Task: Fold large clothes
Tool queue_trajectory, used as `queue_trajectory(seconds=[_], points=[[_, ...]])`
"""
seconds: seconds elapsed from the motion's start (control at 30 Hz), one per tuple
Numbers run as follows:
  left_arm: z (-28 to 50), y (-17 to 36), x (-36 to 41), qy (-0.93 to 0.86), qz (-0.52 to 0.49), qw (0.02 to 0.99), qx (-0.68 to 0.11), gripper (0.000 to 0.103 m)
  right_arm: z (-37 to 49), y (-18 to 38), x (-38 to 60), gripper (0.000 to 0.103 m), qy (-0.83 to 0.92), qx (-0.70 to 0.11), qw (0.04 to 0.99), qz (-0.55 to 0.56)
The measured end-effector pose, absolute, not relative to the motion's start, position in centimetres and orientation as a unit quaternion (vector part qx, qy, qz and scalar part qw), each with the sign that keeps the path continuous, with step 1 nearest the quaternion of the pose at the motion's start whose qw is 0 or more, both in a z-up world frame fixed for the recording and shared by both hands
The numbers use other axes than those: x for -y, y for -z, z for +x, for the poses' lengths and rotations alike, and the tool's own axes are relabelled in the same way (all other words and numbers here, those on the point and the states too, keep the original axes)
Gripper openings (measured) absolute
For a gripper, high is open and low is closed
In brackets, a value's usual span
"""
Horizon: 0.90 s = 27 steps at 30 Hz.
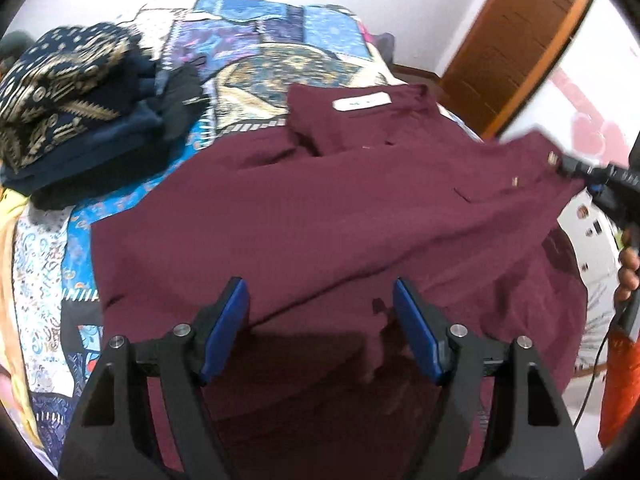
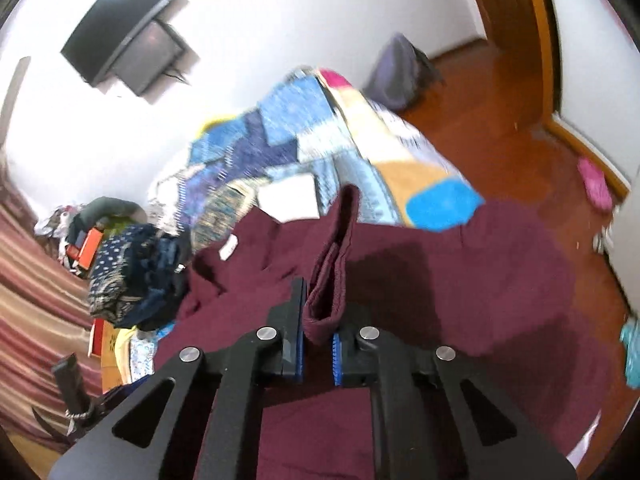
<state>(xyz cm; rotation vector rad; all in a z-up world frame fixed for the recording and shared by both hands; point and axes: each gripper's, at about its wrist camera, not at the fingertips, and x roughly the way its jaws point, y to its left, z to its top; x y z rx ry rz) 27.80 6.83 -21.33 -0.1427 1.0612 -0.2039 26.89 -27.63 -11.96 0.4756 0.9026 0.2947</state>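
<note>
On the patchwork bed (image 1: 280, 60), a maroon garment (image 1: 320, 216) lies half-spread: right gripper (image 2: 316, 320) jaws clamped on a bunched edge, left gripper (image 1: 320, 312) jaws wide and empty above it; folded clothes (image 1: 80, 104) stacked beyond.

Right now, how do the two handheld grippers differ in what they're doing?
The left gripper stands open, nothing between its blue pads, above the maroon garment. The right gripper is shut on a bunched fold of that garment, lifting its edge. Both are black with blue pads, aimed at the same cloth.
</note>
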Motion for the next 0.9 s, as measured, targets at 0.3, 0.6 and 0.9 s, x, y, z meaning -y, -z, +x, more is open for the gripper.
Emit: queue_trajectory(seconds=[0.3,0.6,0.9], points=[[26.4,23.5,-3.5,0.117,-0.033,0.841,-0.527,0.074,25.6,16.6,28.6,0.009,-0.090,-0.478,0.859,0.158],[25.1,23.1,-3.6,0.106,-0.033,0.846,-0.521,0.074,24.4,18.8,29.3,0.020,-0.064,-0.509,0.850,0.119],[24.7,19.1,-2.9,0.089,-0.010,0.878,-0.471,0.074,22.6,15.4,32.9,0.038,-0.041,-0.479,0.867,0.132]])
